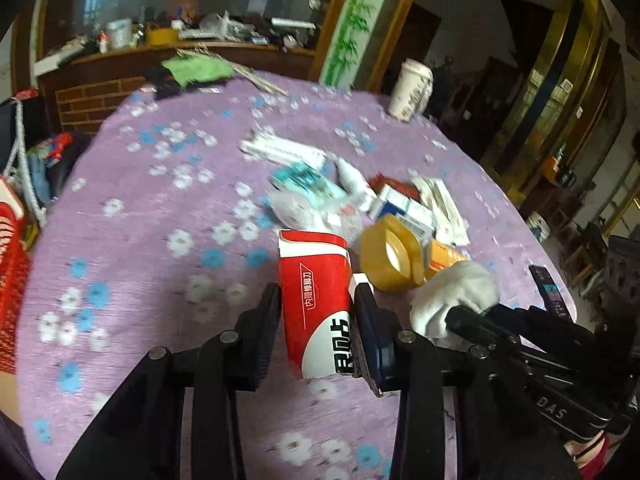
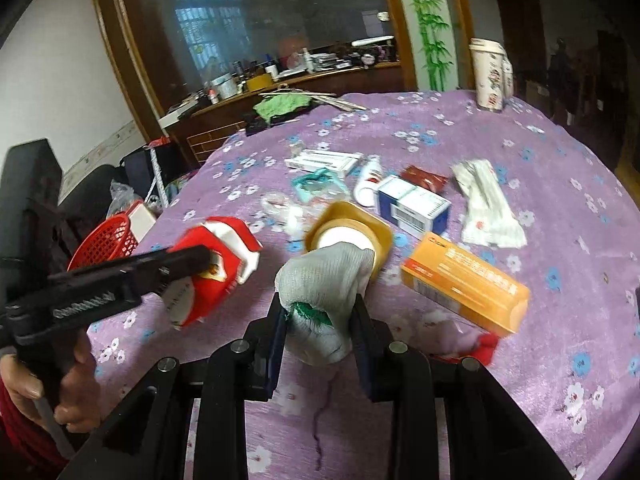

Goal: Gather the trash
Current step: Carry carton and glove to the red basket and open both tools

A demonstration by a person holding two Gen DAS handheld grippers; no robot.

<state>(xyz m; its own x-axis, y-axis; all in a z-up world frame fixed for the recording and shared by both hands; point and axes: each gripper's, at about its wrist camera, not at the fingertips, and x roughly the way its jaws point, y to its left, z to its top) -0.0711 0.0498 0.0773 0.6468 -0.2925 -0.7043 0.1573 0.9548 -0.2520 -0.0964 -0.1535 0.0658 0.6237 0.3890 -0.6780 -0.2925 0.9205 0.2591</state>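
Observation:
My left gripper (image 1: 318, 300) is shut on a red and white carton (image 1: 316, 300) and holds it over the purple flowered tablecloth (image 1: 140, 220). The carton also shows in the right wrist view (image 2: 212, 264), with the left gripper (image 2: 188, 264) around it. My right gripper (image 2: 320, 312) is shut on a crumpled white glove (image 2: 324, 292), which also shows in the left wrist view (image 1: 456, 296). Beyond lie a tape roll (image 2: 348, 232), an orange box (image 2: 464, 284), a blue and white box (image 2: 412, 204), a white wrapper (image 2: 488, 208) and other small litter.
A red basket (image 2: 106, 242) stands off the table's left edge, also in the left wrist view (image 1: 12, 280). A tall paper cup (image 2: 486, 76) stands at the far side. A green cloth (image 2: 280, 106) lies at the far edge. A cluttered counter runs behind.

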